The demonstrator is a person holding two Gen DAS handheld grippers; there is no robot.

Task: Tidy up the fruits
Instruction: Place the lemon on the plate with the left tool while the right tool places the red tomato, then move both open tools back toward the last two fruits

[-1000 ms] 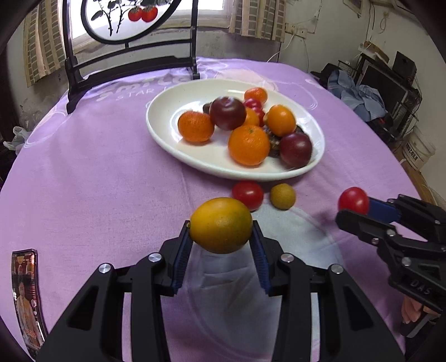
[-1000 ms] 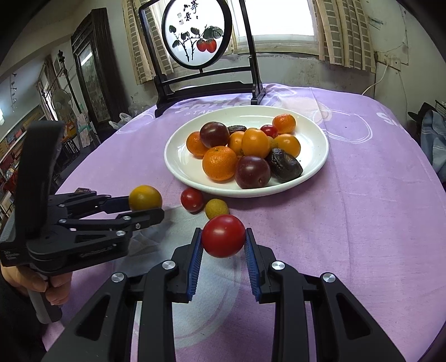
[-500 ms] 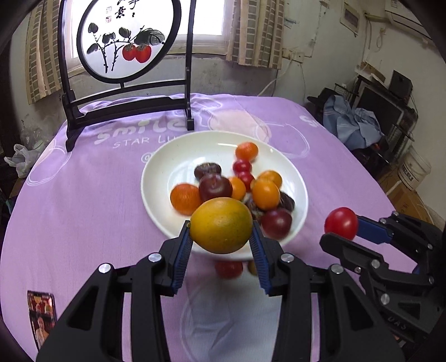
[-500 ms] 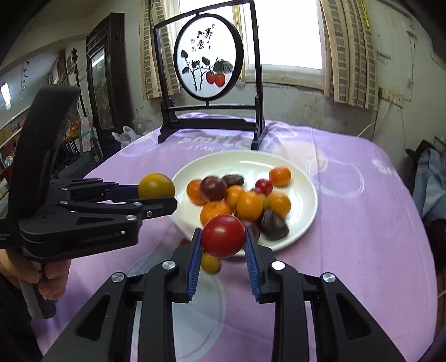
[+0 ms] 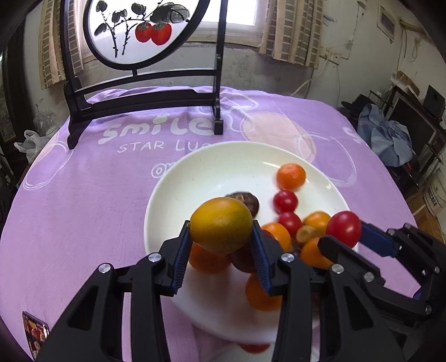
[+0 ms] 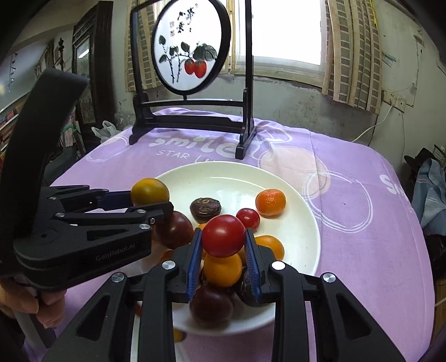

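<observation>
My left gripper (image 5: 221,245) is shut on a yellow-green orange (image 5: 221,224) and holds it above the near part of the white plate (image 5: 195,178). My right gripper (image 6: 223,245) is shut on a red tomato (image 6: 223,235), also above the plate (image 6: 303,195). The plate holds several oranges, tomatoes, dark plums and a dark date (image 6: 205,207). Each gripper shows in the other's view: the right one (image 5: 345,231) with its tomato, the left one (image 6: 147,199) with its orange. A red tomato (image 5: 253,348) on the cloth peeks out under the plate's near rim.
A black stand with a round painted screen (image 5: 142,25) stands at the back of the purple tablecloth (image 5: 69,208). A small printed card (image 5: 34,332) lies at the near left edge. Clutter and clothes (image 5: 390,136) sit off the table to the right.
Both grippers have moved forward and up with their fruits, from short of the plate to over its near half. The loose tomato and small yellow fruit on the cloth have slipped below view.
</observation>
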